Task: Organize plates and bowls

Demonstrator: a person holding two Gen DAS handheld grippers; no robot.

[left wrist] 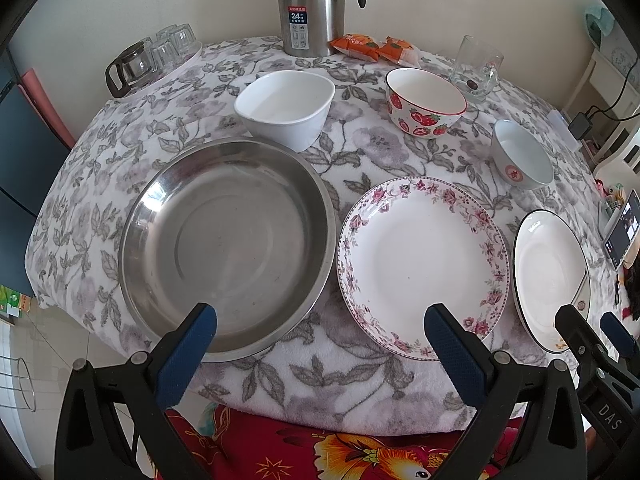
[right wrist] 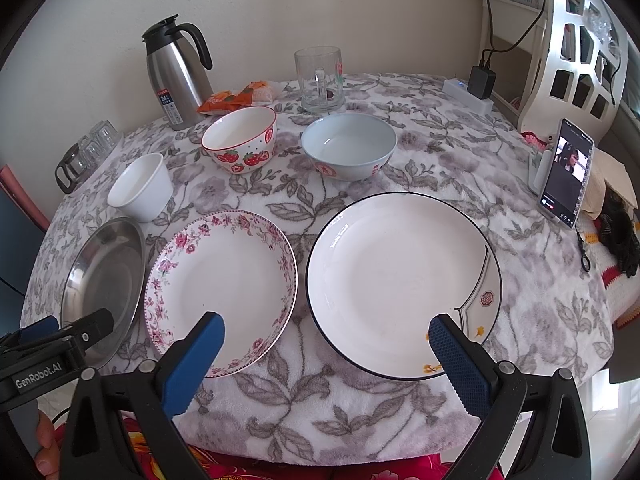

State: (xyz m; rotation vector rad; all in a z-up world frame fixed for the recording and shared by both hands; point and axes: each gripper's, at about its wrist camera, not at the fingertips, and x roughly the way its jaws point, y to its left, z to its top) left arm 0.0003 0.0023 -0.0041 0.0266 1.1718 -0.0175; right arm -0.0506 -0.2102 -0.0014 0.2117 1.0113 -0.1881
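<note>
1. Front row, near table edge, L to R: steel pan, floral plate, black-rimmed plate. All flat on flowered cloth, none touching, all empty.
2. Back row, L to R: white bowl, strawberry bowl, pale blue bowl. Upright, apart from each other, empty.
3. Left gripper: fingers spread wide, holding nothing; hovers at near edge, one blue pad over steel pan rim, other over floral plate rim.
4. Right gripper: fingers spread wide, nothing held; one pad over floral plate, other over black-rimmed plate.
5. Far side: steel thermos, orange snack packs just beside it, glass mug behind pale blue bowl.
6. Far left: small glasses upside down w/ glass pot.
7. Right edge: phone propped upright, screen lit.
</note>
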